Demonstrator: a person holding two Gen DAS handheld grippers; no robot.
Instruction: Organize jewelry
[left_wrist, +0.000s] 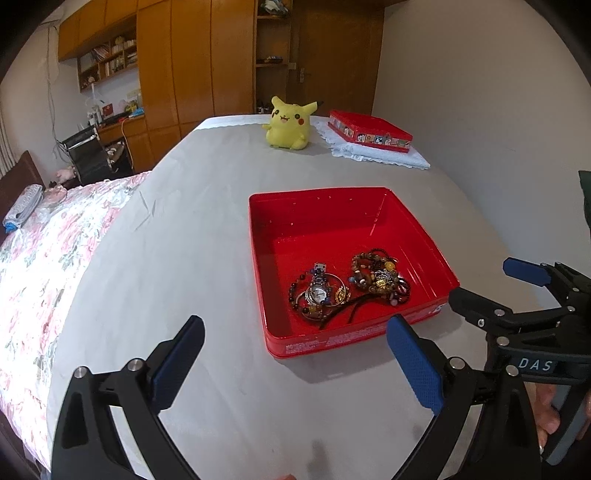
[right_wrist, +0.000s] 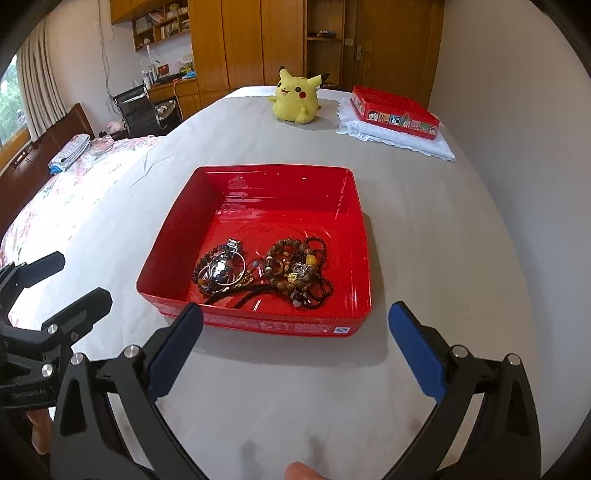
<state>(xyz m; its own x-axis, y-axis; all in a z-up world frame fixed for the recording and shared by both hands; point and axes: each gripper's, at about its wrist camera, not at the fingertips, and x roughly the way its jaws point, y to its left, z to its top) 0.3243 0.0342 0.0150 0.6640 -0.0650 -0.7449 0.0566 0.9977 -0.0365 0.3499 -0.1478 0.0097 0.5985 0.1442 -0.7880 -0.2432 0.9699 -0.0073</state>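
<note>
Right-wrist view put the red tin (right_wrist: 177, 254) at centre on the grey counter (right_wrist: 424, 229). Left of the tin hovered the left tongs (right_wrist: 62, 280), jaws apart and empty. Inside the tin, toward its near wall, lay a watch with bangles (right_wrist: 221, 271), and just right of it a heap of beaded bracelets (right_wrist: 299, 271), possibly tangled together. Right of the tin's near edge, the right tongs (right_wrist: 295, 336) stood wide apart, holding nothing. Sorting seemed not yet begun; the next move likely called for lowering one pair over a single piece and pinching it free.
</note>
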